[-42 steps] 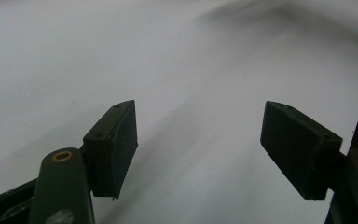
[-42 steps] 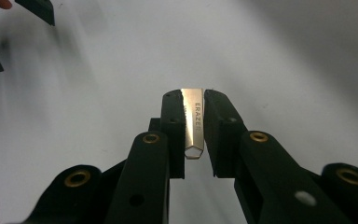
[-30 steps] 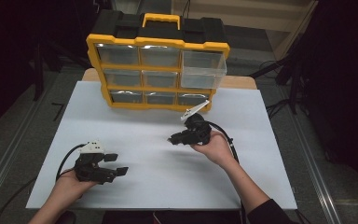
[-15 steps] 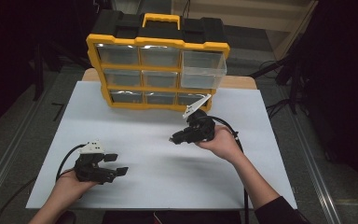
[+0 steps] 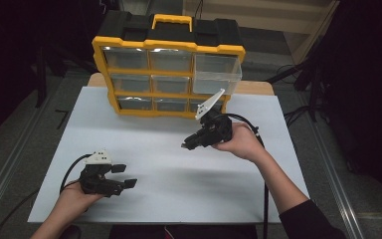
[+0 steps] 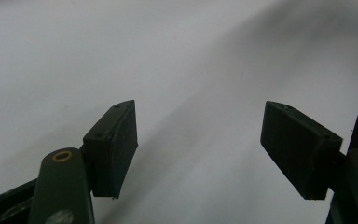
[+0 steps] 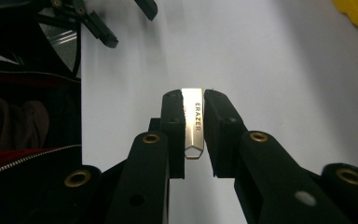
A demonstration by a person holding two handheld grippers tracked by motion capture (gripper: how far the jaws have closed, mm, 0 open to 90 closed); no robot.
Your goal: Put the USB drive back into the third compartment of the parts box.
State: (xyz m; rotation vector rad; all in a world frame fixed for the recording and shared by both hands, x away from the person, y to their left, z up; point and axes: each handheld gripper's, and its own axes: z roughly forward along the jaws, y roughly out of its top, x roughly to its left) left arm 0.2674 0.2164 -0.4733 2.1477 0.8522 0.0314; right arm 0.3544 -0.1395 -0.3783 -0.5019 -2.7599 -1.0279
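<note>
Gripping a small silver bar marked ERAZER, right gripper is clamped on it, raised over the white mat, just in front of the yellow organizer. Bar sits upright between the pads. Left gripper has jaws wide apart with nothing between them, low over the mat, well apart from the organizer. One organizer drawer sticks out.

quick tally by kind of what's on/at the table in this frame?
Black two-jaw grippers: 2, the left gripper and the right gripper
Silver metal bar marked ERAZER: 1
Yellow-and-black drawer organizer: 1
White table mat: 1
Total: 5
</note>
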